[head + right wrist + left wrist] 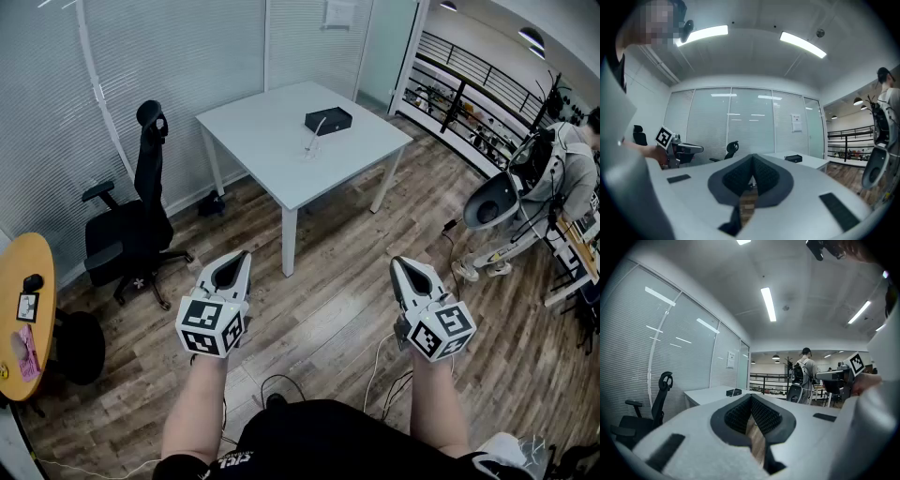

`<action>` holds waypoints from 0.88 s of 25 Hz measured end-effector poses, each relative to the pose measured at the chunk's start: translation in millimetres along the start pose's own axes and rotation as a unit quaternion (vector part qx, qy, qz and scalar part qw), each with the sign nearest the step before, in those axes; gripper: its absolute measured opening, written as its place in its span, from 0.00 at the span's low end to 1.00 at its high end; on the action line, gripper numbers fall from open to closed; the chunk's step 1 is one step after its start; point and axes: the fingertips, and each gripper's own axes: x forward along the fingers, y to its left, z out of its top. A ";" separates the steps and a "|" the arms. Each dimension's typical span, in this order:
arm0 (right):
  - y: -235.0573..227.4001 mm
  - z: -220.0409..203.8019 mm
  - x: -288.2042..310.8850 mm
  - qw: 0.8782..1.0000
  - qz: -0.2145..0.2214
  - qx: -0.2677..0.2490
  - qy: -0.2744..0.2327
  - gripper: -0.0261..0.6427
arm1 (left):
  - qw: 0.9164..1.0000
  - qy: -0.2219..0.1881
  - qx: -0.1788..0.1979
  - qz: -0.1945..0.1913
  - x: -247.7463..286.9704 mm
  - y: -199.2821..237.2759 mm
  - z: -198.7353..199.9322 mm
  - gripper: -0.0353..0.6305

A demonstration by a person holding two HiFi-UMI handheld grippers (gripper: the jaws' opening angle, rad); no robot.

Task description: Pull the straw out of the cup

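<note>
"Straw and cup: does any view show them?"

"Neither can be made out. The only candidate is a slim white thing (314,142) lying just beside the black box (328,120) on the white table (267,141). It is too small to tell whether it is a straw, a cord or something else. That table stands well apart from the person, across the wooden floor (328,272)."

"And the grippers?"

"Both are held level in front of the person, over the floor and near nothing. The left gripper (236,262) has its jaws clenched, ribbed pads meeting with nothing between them. The right gripper (403,266) is the same: pads pressed together, empty. The task looks not yet begun."

"So what could go wrong from here?"

"First, the target. If the white thing by the box is taken for the straw and it is really a cord, pulling on it would likely drag the box along the tabletop. Second, the way there. Cables (384,370) trail on the floor close to the person's feet, and an office chair (141,220) stands to the left of the table, so a step taken while watching the grippers could catch on either. Third, the grasp itself. The jaws must be released before they reach a straw, or shut tips would probably knock it aside or tip the cup. If one gripper does not steady the cup, a pull on the straw could well lift or topple it."
</note>
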 end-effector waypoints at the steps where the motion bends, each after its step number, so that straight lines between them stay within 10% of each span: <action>1: 7.6 1.2 2.1 1.000 0.000 -0.002 -0.002 0.04 | 1.000 0.001 0.001 0.000 -5.1 5.6 -1.1 0.07; 22: 65.2 -31.2 66.1 0.999 0.037 0.025 0.018 0.05 | 0.999 0.038 0.000 0.010 -33.6 66.5 -23.7 0.07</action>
